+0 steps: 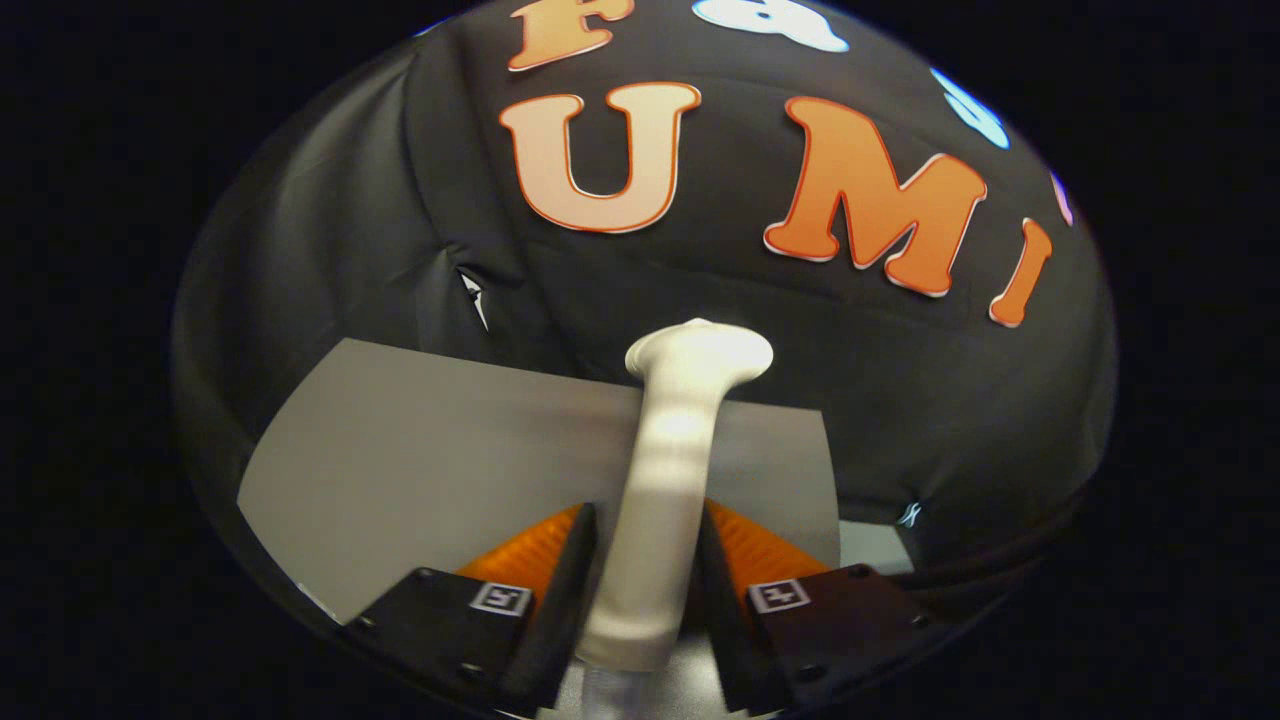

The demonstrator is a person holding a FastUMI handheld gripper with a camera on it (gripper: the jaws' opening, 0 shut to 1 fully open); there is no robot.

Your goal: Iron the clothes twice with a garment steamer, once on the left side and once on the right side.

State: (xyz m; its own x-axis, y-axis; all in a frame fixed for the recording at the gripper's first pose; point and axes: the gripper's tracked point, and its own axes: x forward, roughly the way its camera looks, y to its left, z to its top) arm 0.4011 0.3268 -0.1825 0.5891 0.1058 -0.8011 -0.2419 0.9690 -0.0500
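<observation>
**A:** While the fingers [560, 575] are clenched like that on either side of the steamer [665, 500], what do you make of the grip?

**B:** Both press on its handle, one from each flank, low on the shaft. The gripper [645, 560] has it firmly, as far as I can judge. The steamer rises straight ahead between the fingers, and its head [700, 355] flares out at the far end.

**A:** And beyond it?

**B:** A grey sheet [430, 450] lies flat under and behind the steamer, likely the clothes to be ironed, though I cannot tell for sure. Behind that stands the black wall [330, 250] of the booth.

**A:** So what does the step call for?

**B:** I would say the head must be brought down onto one side of the sheet and drawn along it in a steady pass, then the same on the other side. Keep the clamp tight so the handle does not twist between the pads, and keep the head's face flat to the cloth, not tipped on an edge.

**A:** Which side is it over now?

**B:** Nearer the right side of the sheet, by the look of it.
</observation>
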